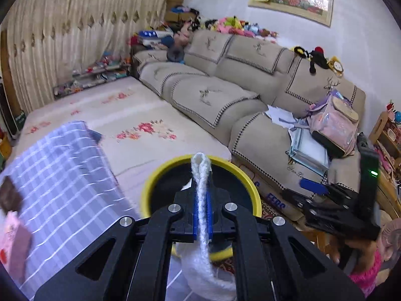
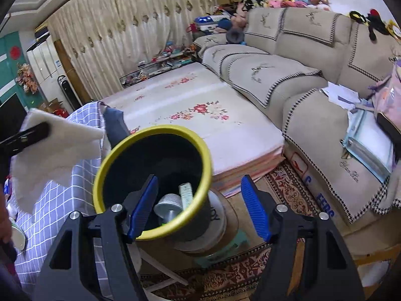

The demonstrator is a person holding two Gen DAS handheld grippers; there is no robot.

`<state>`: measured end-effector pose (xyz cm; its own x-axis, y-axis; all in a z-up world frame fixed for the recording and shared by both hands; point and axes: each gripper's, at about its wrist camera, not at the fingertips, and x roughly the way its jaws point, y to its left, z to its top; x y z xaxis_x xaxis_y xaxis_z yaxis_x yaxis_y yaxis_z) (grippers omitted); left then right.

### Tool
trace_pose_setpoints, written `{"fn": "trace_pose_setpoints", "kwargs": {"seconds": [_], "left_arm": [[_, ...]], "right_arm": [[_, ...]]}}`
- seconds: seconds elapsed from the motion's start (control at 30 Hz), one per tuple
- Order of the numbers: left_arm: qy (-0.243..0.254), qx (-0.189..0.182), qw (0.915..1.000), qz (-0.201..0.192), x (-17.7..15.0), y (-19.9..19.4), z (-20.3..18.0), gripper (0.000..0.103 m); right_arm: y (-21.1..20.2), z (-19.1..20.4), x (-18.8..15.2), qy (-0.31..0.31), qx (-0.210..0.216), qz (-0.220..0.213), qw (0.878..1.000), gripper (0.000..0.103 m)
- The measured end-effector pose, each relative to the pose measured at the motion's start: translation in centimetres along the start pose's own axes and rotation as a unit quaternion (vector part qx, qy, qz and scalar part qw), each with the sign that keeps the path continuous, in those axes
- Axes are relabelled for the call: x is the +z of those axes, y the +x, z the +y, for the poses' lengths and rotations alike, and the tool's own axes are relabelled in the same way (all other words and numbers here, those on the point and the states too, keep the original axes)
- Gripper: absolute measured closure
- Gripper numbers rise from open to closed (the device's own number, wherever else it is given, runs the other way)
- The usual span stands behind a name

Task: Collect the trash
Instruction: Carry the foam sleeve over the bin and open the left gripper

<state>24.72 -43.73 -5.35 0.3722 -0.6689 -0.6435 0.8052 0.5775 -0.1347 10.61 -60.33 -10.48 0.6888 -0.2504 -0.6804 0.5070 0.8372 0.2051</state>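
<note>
A black bin with a yellow rim stands on a stack below me, also seen in the left wrist view. Inside it lie a silver can and a pale flat wrapper. My left gripper is shut on a white fibrous sheet, held just above the bin; the sheet hangs down behind the fingers. In the right wrist view the sheet shows at left with the left gripper. My right gripper is open and empty, straddling the bin's near rim.
A lilac checked tablecloth covers the table at left. A floral mat lies ahead, a beige sofa behind it with a pink backpack and papers. A patterned rug covers the floor.
</note>
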Motion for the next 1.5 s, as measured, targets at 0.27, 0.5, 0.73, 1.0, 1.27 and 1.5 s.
{"fn": "trace_pose_setpoints", "kwargs": {"seconds": [0.27, 0.5, 0.73, 1.0, 1.27, 1.5], "left_arm": [[-0.022, 0.015, 0.9981, 0.055, 0.4, 8.9, 0.0, 0.058], [-0.040, 0.022, 0.9984, 0.033, 0.4, 8.5, 1.2, 0.039], [-0.035, -0.015, 0.9992, 0.011, 1.0, 4.8, 0.6, 0.019], [-0.056, -0.046, 0.9953, 0.064, 0.9, 5.8, 1.1, 0.013], [-0.035, -0.013, 0.9831, 0.179, 2.3, 10.2, -1.0, 0.006], [-0.060, -0.011, 0.9512, 0.302, 4.2, 14.2, -1.3, 0.005]], "right_arm": [[0.3, -1.8, 0.0, 0.013, 0.000, 0.005, 1.000, 0.035], [0.7, -1.3, -0.2, 0.007, 0.006, 0.015, 1.000, 0.035], [0.9, -0.2, -0.5, 0.000, 0.011, 0.021, 1.000, 0.035], [0.2, -0.1, -0.9, -0.001, 0.005, 0.019, 1.000, 0.033], [0.9, -1.3, -1.4, 0.013, 0.003, 0.028, 1.000, 0.033], [0.6, -3.6, -1.7, 0.033, -0.003, 0.026, 0.999, 0.033]]}}
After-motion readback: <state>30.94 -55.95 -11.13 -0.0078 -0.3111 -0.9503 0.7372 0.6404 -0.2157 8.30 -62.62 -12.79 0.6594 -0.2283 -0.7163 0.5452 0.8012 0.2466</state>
